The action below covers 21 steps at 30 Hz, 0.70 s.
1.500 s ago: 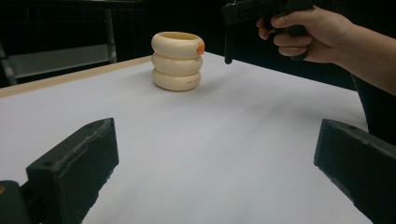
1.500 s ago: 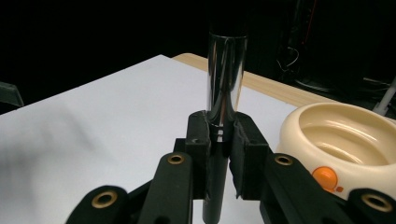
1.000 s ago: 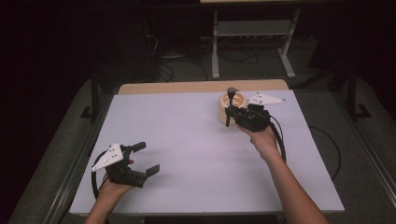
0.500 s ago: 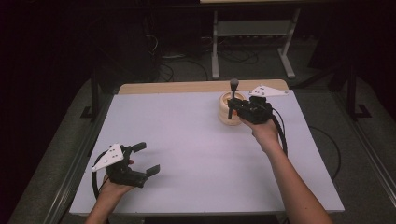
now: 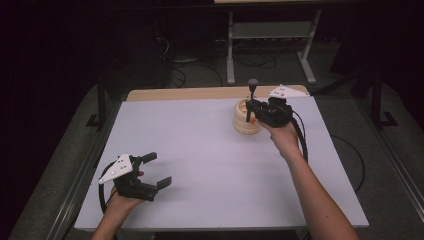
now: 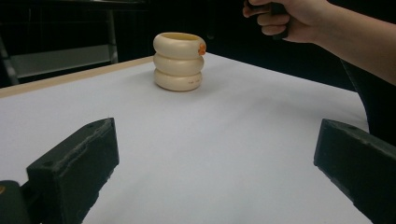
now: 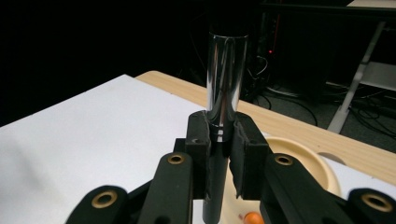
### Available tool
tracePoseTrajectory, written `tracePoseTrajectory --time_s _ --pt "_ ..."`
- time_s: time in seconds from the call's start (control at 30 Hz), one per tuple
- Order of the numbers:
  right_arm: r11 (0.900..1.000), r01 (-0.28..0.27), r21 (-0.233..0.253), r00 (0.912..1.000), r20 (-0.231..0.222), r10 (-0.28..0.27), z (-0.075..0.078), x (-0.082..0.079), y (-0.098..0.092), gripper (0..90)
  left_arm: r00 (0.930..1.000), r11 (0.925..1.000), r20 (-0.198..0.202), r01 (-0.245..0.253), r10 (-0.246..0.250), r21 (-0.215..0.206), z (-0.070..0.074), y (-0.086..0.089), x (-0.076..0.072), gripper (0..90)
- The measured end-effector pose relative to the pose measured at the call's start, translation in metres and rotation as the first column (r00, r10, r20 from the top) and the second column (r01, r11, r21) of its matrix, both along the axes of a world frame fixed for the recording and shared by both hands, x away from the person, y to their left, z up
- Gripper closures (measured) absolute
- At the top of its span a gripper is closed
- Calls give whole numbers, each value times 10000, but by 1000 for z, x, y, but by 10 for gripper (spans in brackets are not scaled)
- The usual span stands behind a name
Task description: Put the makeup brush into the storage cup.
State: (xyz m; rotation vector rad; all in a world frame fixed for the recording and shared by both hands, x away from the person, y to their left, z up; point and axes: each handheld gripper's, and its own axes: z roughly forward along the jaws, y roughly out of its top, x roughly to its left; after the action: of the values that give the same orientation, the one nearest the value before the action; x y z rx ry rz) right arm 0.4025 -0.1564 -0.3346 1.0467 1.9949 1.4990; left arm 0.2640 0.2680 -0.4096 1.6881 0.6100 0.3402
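Two grippers worked the white table (image 5: 200, 165) in the high view. At the far right, the right gripper (image 5: 252, 111) held a dark rod (image 5: 252, 97) upright over the open top of a cream holder (image 5: 246, 121), its jaws clamped on the shaft. At the near left, the left gripper (image 5: 156, 170) rested on the table with its jaws spread and nothing between them, well apart from the holder.

From the left gripper view, the holder (image 6: 179, 61) stood far across the bare table as three stacked rings with a small orange spot near the rim. The right hand (image 6: 292, 18) hung above and to the right of it. The two black jaws stood wide apart at the bottom corners.

From the right gripper view, the jaws pinched a shiny metal rod (image 7: 225, 88), which ran down past them toward the holder's rim (image 7: 303, 156) just below. Judging from this, the rod was either nearly out or about to go in; which one could not be told.
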Motion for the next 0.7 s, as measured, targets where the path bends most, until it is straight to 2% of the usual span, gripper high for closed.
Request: tracePoseTrajectory --time_s 0.2,0.53,0.7 --pt "9994 331 47 9995 21 -331 1 8 -2 777 10000 10000 -20 8 -8 43 1 -1 -1 0" --pt "9957 901 205 9958 147 -904 -6 22 -5 777 10000 10000 -7 -8 8 41 0 0 -1 0" --pt "9951 980 138 9950 175 -983 -10 27 -4 777 10000 10000 -32 49 -49 43 0 0 -1 4"
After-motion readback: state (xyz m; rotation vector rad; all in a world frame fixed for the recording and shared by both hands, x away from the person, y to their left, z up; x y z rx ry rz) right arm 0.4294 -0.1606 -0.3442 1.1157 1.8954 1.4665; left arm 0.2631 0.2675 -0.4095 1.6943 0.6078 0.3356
